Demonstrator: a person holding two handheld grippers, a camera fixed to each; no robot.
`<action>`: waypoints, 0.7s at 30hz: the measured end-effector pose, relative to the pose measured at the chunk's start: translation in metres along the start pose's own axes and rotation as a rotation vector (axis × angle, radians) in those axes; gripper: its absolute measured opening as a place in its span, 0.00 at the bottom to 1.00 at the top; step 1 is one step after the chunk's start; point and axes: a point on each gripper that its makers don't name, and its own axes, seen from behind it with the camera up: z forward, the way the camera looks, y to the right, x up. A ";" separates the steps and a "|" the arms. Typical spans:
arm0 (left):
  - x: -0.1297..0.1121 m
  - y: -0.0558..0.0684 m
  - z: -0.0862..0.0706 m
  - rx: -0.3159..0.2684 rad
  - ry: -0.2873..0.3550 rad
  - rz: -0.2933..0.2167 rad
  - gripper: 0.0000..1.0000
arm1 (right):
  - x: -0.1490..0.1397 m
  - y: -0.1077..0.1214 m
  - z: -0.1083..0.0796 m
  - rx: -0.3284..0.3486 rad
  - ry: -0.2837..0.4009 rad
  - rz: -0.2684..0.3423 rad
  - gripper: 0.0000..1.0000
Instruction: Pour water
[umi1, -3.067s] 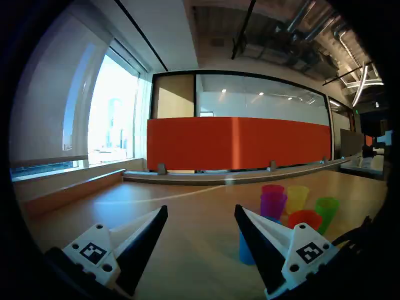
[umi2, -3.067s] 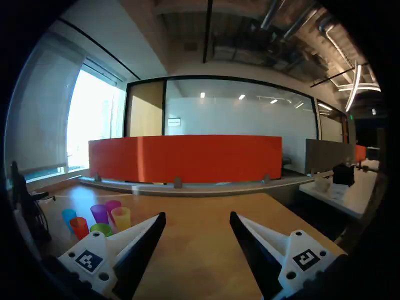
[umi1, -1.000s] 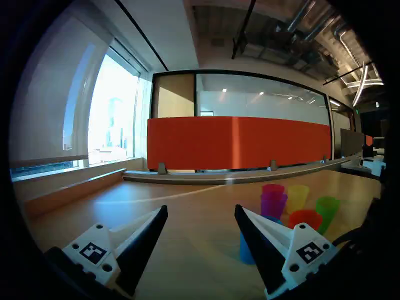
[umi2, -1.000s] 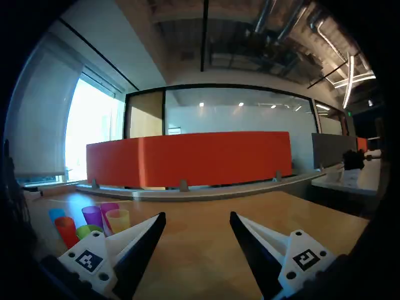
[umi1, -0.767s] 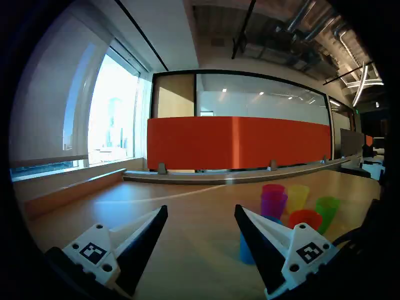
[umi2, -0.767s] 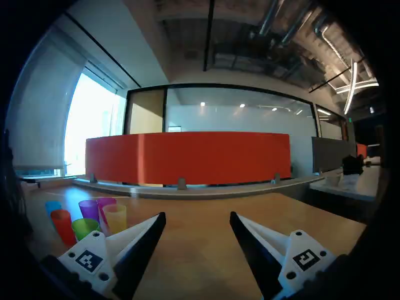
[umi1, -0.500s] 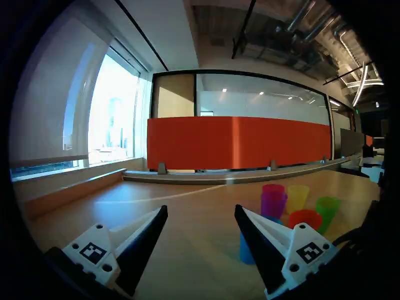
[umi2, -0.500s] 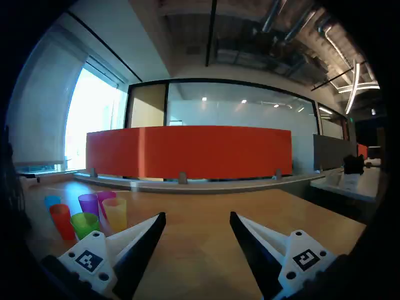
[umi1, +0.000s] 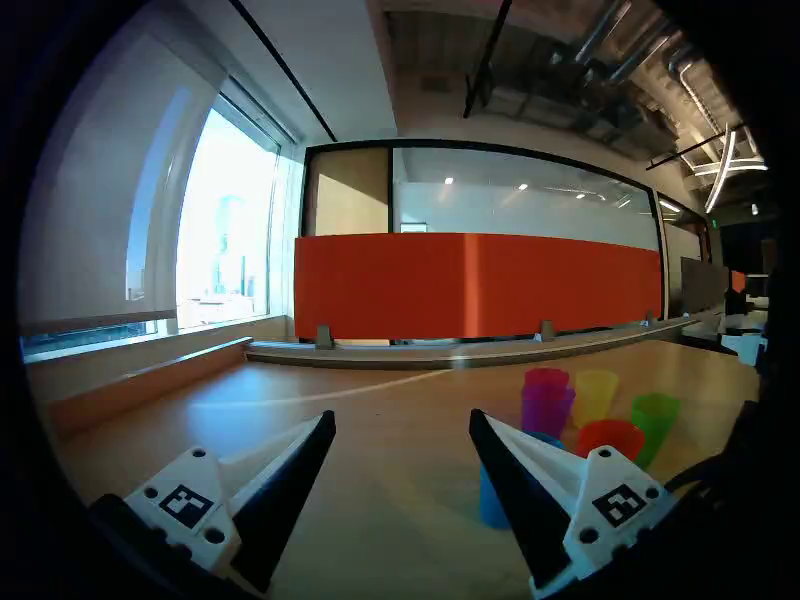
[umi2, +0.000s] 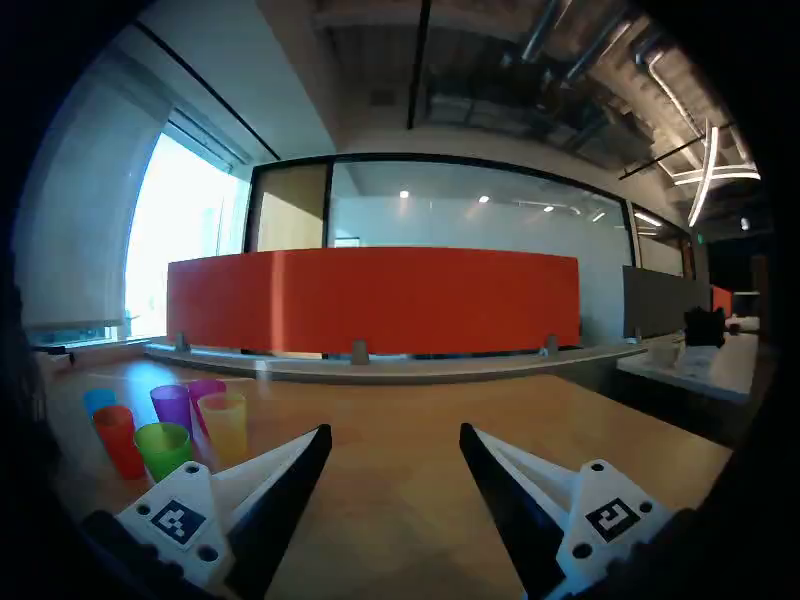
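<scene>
The left tongs (umi1: 400, 414) and the right tongs (umi2: 393, 428) both gape wide and hold nothing, low over the wooden surface (umi1: 400, 490). A cluster of coloured cups (umi1: 547, 408) stands between them, just beside the left tongs' right finger.

In the left gripper view the pale wooden bench (umi1: 390, 430) lies open from 9 to 12 o'clock. A huddle of translucent coloured plastic cups (umi1: 594, 398) stands at 2 to 3 o'clock. In the right gripper view the cups (umi2: 226, 420) crowd 9 o'clock, with open bench from 12 to 3. A long orange partition panel (umi2: 370, 298) walls off the far edge.
</scene>
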 end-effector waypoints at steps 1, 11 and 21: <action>0.000 0.000 0.000 0.000 0.000 0.000 1.00 | 0.000 0.000 0.000 0.000 0.000 0.000 0.99; 0.000 0.000 0.000 0.000 0.000 0.000 1.00 | -0.001 0.000 0.001 0.000 -0.002 0.001 0.99; 0.000 -0.001 0.000 0.000 0.000 0.000 1.00 | -0.001 0.000 0.001 0.000 -0.002 0.001 0.99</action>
